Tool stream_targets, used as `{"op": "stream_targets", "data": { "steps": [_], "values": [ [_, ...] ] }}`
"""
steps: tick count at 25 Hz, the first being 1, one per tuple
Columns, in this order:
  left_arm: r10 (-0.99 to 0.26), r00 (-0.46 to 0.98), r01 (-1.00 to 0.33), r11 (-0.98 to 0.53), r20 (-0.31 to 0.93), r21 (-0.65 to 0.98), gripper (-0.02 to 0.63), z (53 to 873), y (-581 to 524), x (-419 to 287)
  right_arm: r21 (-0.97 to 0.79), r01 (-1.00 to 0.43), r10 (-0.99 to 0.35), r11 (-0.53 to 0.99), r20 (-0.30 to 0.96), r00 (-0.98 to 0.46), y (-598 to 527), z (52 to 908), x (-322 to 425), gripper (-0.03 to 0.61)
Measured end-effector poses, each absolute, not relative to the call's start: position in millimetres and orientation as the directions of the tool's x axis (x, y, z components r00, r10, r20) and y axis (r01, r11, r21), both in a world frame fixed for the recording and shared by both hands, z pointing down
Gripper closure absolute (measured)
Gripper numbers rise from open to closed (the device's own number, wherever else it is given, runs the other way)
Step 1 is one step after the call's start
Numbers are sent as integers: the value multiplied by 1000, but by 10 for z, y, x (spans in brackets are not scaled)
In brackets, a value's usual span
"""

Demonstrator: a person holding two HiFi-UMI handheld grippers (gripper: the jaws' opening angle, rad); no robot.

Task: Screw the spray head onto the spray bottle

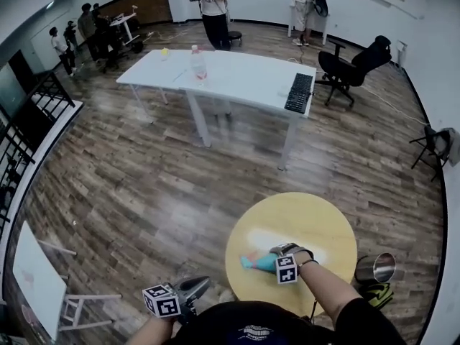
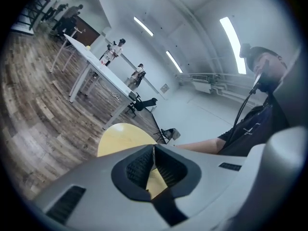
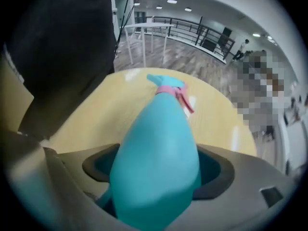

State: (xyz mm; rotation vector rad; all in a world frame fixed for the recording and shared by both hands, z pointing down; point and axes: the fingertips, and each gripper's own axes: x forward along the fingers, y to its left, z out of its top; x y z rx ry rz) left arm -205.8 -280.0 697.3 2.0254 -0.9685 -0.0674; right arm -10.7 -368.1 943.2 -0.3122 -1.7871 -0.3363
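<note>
A turquoise spray bottle (image 1: 257,261) lies on its side on the round yellow table (image 1: 302,214), its head end pointing left. In the right gripper view the bottle (image 3: 156,153) fills the middle, and a turquoise spray head with a pink collar and trigger (image 3: 179,92) sits on its far end. My right gripper (image 1: 277,257) (image 3: 159,174) stands around the bottle's body with its jaws wide and dark gaps showing on both sides. My left gripper (image 1: 195,288) (image 2: 153,161) hangs low beside the table's left edge, shut and empty.
A shiny steel can (image 1: 375,268) stands on the floor right of the yellow table. Farther off is a long white table (image 1: 230,77) with a keyboard (image 1: 299,92) and a bottle. A black office chair (image 1: 352,67) and several people stand at the back. A white board (image 1: 32,279) leans at the lower left.
</note>
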Motion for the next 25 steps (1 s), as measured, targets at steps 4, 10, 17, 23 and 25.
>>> {"op": "stream_targets", "data": {
  "steps": [4, 10, 17, 23, 25],
  "values": [
    [-689, 644, -642, -248, 334, 726, 580, 7044, -2618, -2159, -16, 379, 102, 925, 973, -206, -3718, 9506, -88, 127],
    [-657, 695, -596, -303, 290, 743, 580, 6961, -2824, -1975, -26, 123, 73, 992, 916, -395, -3633, 9030, 46, 133],
    [-400, 911, -322, -544, 98, 775, 421, 6041, -3528, -803, 340, -64, -312, 938, 753, -579, -3724, 6667, 386, 132],
    [-80, 996, -87, -726, 42, 682, 319, 5159, -3473, 595, 536, 2, -472, 844, 746, -469, -3324, 5790, 916, 132],
    [-41, 998, -61, -778, 47, 625, 403, 5036, -3276, 781, 529, -12, -469, 848, 741, -480, -3142, 5661, 992, 132]
  ]
}}
